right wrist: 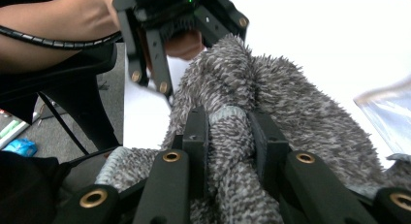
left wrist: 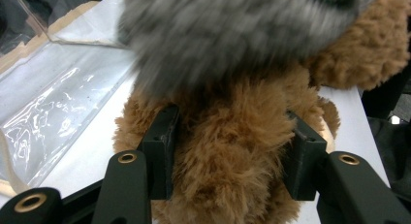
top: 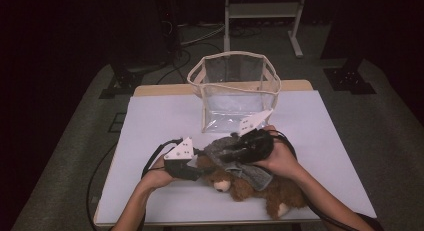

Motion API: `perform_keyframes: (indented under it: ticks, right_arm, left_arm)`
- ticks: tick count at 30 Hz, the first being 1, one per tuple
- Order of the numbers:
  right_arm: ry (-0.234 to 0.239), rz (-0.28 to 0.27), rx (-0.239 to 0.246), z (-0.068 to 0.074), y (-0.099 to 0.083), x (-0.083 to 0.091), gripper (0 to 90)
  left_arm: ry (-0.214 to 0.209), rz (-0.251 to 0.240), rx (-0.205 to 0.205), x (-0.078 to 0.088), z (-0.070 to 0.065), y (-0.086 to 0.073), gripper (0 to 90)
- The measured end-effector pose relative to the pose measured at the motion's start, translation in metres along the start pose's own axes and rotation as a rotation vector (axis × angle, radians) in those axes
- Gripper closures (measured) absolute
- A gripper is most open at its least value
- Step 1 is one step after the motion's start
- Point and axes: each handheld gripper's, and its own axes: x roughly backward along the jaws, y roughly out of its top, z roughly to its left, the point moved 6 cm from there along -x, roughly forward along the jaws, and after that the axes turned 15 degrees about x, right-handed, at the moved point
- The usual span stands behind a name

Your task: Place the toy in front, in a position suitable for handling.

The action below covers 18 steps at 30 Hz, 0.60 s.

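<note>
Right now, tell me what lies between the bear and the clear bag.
In the high view a narrow strip of bare white table separates the bear from the bag; the right gripper crosses over it.

brown teddy bear (top: 270, 191) under grey cloth (top: 225, 153)

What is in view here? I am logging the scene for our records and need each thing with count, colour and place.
teddy bear: one, brown, lying on the table's near edge.
grey garment: one, fuzzy grey, over the bear.
clear bag: one, transparent with cream trim, standing open behind the bear.
table: one, white top.
left gripper: one, black, jaws pressed into the bear's fur.
right gripper: one, black, shut on the grey garment.
</note>
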Motion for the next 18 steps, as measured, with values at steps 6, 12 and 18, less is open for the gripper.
perform_keyframes:
  ticks: [6, 12, 18]
  right_arm:
    - [0.057, 0.012, -0.010, -0.001, -0.001, -0.020, 70.5]
    - [-0.027, 0.029, -0.072, -0.008, -0.024, 0.018, 70.0]
    - [-0.105, 0.020, -0.163, -0.015, -0.062, 0.058, 69.5]
  left_arm:
    - [-0.016, 0.021, -0.007, 0.003, -0.003, -0.006, 45.6]
    - [-0.008, 0.042, -0.022, 0.003, -0.004, -0.004, 44.3]
    - [-0.010, 0.057, -0.018, 0.003, -0.004, -0.003, 40.5]
